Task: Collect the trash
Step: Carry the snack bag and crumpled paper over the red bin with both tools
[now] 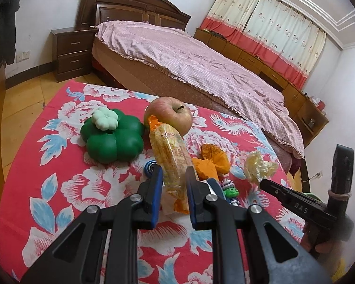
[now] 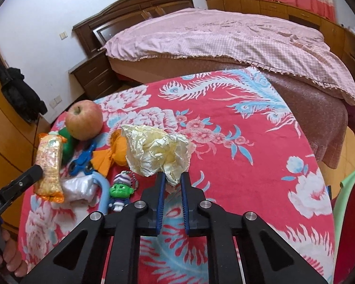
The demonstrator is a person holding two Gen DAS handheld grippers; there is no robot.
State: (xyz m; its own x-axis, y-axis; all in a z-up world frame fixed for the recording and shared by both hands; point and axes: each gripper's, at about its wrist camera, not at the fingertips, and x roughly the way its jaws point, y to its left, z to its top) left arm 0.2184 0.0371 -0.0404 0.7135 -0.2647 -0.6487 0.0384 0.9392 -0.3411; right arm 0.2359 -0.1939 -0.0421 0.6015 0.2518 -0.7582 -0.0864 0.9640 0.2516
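Left gripper (image 1: 174, 177): clamped on snack wrapper (image 1: 170, 156). Right gripper (image 2: 172, 179): pinching only 1 corner of crumpled yellow paper (image 2: 156, 150). Risk: thin corner tearing or slipping when lifted.

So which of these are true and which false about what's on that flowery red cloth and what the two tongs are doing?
1. The left tongs grip a long orange-and-yellow snack wrapper. True.
2. The right tongs are empty. False: they pinch a crumpled pale-yellow paper wad.
3. A red-yellow apple sits on the flowery red cloth. True.
4. The clover-shaped green plastic container is held by tongs. False: it rests on the cloth, untouched.
5. A small green-faced toy figure lies on the cloth. True.
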